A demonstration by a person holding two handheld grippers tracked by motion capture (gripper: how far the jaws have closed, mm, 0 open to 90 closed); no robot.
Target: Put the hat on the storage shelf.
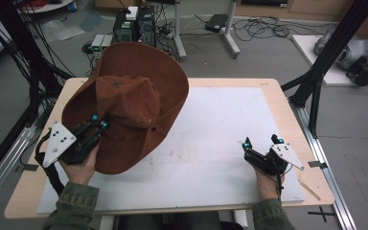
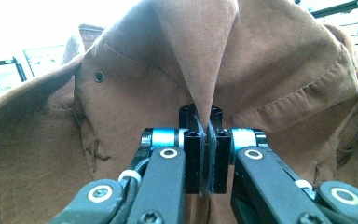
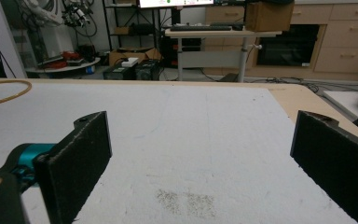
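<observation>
1. The brown hat (image 1: 129, 103) hangs tilted over the left half of the table (image 1: 268, 86), crown toward me, the far brim raised and the near brim low over the white mat (image 1: 220, 143). Whether that brim rests on the mat I cannot tell.
2. My left gripper (image 1: 99, 122) is clenched on a pinched fold of the crown; in the left gripper view the fabric (image 2: 209, 70) runs up from between the closed jaws.
3. The hat lies up and away from that gripper, so its whole weight hangs from this one fold.
4. My right gripper (image 1: 261, 142) sits well apart on the right side of the mat, jaws spread with nothing between them.
5. Judgement: the left hand governs the next move; the right would have to cross the mat to reach the near brim.
</observation>
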